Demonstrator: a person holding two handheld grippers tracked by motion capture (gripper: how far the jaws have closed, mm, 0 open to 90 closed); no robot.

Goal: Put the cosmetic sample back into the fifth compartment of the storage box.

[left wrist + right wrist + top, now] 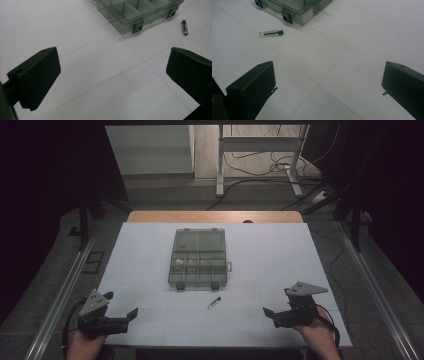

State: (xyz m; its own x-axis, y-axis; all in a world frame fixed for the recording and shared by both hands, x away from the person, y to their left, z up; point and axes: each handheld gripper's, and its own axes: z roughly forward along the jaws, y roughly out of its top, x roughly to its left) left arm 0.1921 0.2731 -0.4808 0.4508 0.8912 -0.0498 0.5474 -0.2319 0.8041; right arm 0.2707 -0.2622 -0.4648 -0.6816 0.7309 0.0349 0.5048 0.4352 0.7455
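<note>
Two tools rest wide open on the tabletop (280,255): left tool (122,312) at 7 o'clock, right tool (274,312) at 5. Vial (214,303) lies between them, just beside the open box (198,258) at 12.

No legible text, label, brand or number anywhere on the table or its things.

My worktop (280,255) is a white sheet scored with thin grid lines, laid over a wooden top whose far edge (215,216) shows. Grey floor (165,195) lies beyond, with a pale wall panel (147,150), a metal desk frame (260,155) and tangled cables (272,167). Both sides sit in darkness; metal rails (372,285) flank me.
</note>
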